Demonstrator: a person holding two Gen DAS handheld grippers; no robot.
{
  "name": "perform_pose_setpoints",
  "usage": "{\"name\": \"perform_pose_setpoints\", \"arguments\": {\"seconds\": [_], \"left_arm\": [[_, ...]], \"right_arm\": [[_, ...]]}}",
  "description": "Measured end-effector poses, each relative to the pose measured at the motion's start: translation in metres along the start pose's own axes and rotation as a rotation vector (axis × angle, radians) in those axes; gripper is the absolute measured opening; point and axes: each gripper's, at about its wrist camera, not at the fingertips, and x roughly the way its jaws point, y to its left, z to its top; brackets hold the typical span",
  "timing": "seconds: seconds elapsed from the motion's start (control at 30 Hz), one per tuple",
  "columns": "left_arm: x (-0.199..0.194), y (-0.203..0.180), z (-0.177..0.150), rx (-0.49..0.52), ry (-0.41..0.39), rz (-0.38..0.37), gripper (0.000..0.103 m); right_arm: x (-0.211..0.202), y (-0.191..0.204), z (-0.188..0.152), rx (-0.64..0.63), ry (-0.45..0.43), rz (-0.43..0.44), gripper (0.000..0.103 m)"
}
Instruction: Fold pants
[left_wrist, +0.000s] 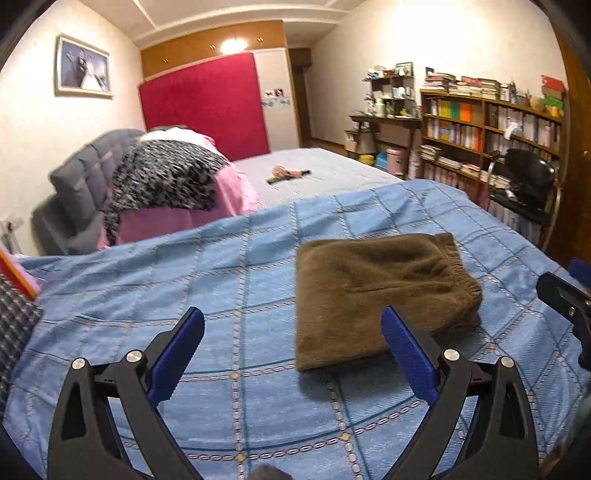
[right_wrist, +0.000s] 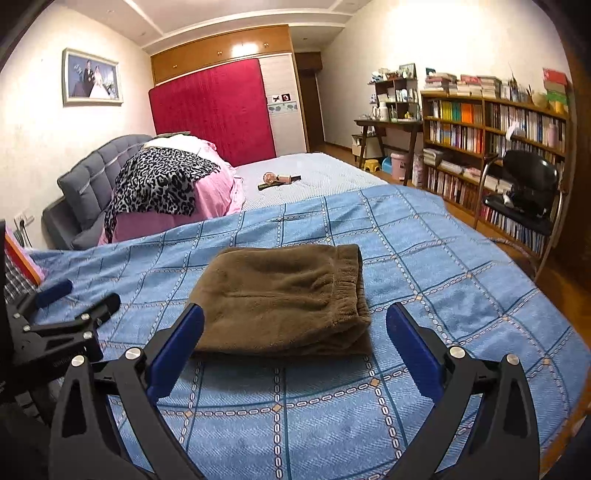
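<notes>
Brown fleece pants (left_wrist: 380, 291) (right_wrist: 284, 299) lie folded into a compact rectangle on the blue checked bedspread (left_wrist: 221, 280) (right_wrist: 424, 258), elastic waistband to the right. My left gripper (left_wrist: 291, 328) hangs open above the bedspread, short of the pants and to their left, nothing between its blue pads. My right gripper (right_wrist: 293, 328) is open too, raised in front of the pants' near edge and apart from them. The right gripper's tip (left_wrist: 565, 295) shows at the right edge of the left wrist view. At the left of the right wrist view, the left gripper (right_wrist: 62, 314) appears.
Behind the blue spread, a pile of pink bedding (right_wrist: 207, 199) with a leopard-print cloth (right_wrist: 155, 184) leans against a grey headboard (right_wrist: 88, 177). Small items (right_wrist: 277, 180) lie on the pale sheet. Bookshelves (right_wrist: 491, 140) and a black chair (right_wrist: 524, 192) stand to the right.
</notes>
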Motion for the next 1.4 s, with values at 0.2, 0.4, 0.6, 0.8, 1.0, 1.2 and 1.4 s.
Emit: {"name": "perform_pose_setpoints", "arguments": {"seconds": [0.2, 0.4, 0.6, 0.8, 1.0, 1.2, 1.4], "left_arm": [[-0.015, 0.001, -0.005, -0.011, 0.006, -0.015, 0.095], [-0.024, -0.002, -0.006, -0.006, 0.010, -0.035, 0.095], [-0.023, -0.009, -0.007, 0.021, 0.036, -0.055, 0.095], [-0.025, -0.017, -0.010, 0.043, 0.043, -0.058, 0.095], [-0.024, -0.018, -0.011, 0.052, 0.050, -0.067, 0.095], [-0.023, -0.019, -0.012, 0.050, 0.052, -0.074, 0.095], [-0.021, -0.020, -0.011, 0.051, 0.050, -0.083, 0.095]], "right_arm": [[-0.018, 0.016, -0.006, -0.067, -0.023, -0.045, 0.100], [-0.027, 0.017, -0.014, -0.072, -0.039, -0.073, 0.100], [-0.029, 0.018, -0.013, -0.077, -0.034, -0.070, 0.100], [-0.027, 0.015, -0.013, -0.071, -0.027, -0.071, 0.100], [-0.024, 0.013, -0.015, -0.064, -0.020, -0.067, 0.100], [-0.022, 0.012, -0.015, -0.061, -0.016, -0.067, 0.100], [-0.014, 0.008, -0.018, -0.043, -0.001, -0.063, 0.100]]}}
